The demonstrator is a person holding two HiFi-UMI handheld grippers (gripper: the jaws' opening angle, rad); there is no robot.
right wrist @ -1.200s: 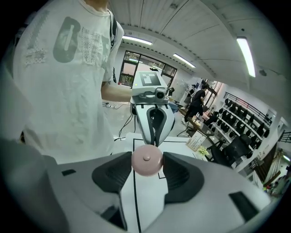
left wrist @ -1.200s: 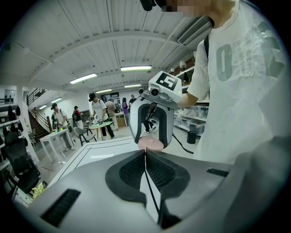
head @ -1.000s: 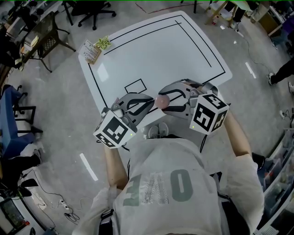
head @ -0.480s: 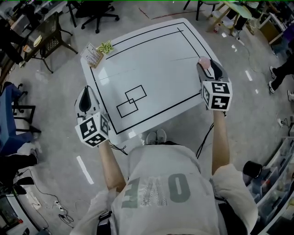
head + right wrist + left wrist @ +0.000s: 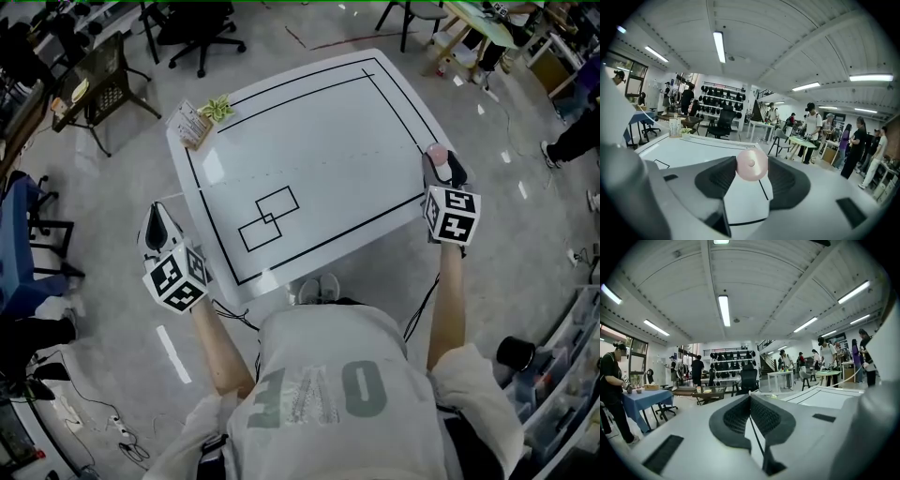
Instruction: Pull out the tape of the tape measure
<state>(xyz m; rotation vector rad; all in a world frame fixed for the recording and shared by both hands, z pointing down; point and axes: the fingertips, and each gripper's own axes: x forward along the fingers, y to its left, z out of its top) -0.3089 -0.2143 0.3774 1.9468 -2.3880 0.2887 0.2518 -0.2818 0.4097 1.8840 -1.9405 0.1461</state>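
**Progress.** I judge the pull all but complete. The tape [image 5: 328,163] crosses the bench [image 5: 309,103] from its left edge to its right edge. It shows as a thin pale line drawn straight above the surface, with no sag that I can see.

**Left hand-held gripper** [image 5: 750,404]. It is held just off the bench's left edge with its jaws clenched fully together. The tape leads straight to its tips, so I take it to be pinching the free end. The end tab itself is too small to make out.

**Right hand-held gripper** [image 5: 751,174]. It is at the right edge, near the front right corner. Its jaws grasp the tape measure [image 5: 751,163] by the sides, with the pads against the case.

**Remaining.** At most a little more stretch, if more length is wanted. I cannot tell how much tape is left inside.

**Materials.**
- The tape measure is a small round pink case, smooth and matte, with a small button at the centre of its face.
- The tape is very narrow; I judge it soft and flexible rather than steel.
- The jaw pads are dark, finely dimpled and rubbery-looking.
- The bench top is smooth white with a slight sheen, and it carries black border lines and two overlapping rectangles.
- A small plant [image 5: 216,107] stands at the far left corner.
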